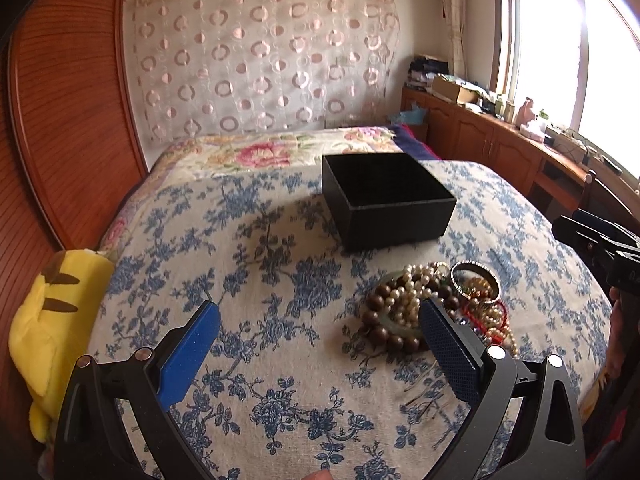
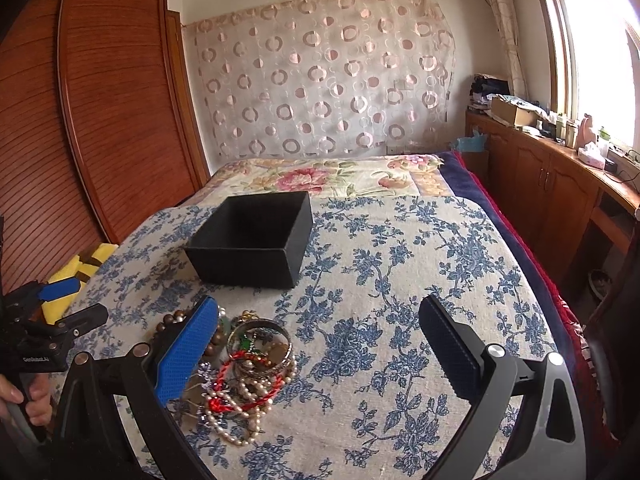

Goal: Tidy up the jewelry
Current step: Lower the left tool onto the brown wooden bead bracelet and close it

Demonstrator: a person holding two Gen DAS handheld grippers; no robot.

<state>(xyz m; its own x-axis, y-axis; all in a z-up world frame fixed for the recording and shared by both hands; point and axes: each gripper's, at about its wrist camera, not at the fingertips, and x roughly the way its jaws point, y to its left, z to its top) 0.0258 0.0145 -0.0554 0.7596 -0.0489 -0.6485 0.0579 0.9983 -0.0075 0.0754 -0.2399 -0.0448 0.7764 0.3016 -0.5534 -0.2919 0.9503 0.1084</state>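
Observation:
A heap of jewelry (image 1: 436, 304) lies on the blue-flowered cloth: brown wooden beads, pearl strands, a silver bangle (image 1: 474, 282) and a red cord bracelet (image 2: 244, 380). Behind it stands an open black box (image 1: 386, 200), and nothing shows inside it. My left gripper (image 1: 320, 312) is open above the cloth, its right finger just over the heap's near edge. My right gripper (image 2: 318, 320) is open too, with the jewelry heap (image 2: 244, 364) beside its left finger. The black box (image 2: 256, 236) sits beyond it. Nothing is held.
A yellow plush toy (image 1: 52, 320) lies at the bed's left edge against a wooden wardrobe (image 1: 60, 120). A floral blanket (image 1: 280, 148) covers the far bed. Wooden cabinets (image 2: 552, 192) with clutter run under the window on the right. A hand (image 2: 24, 400) grips the left tool's handle.

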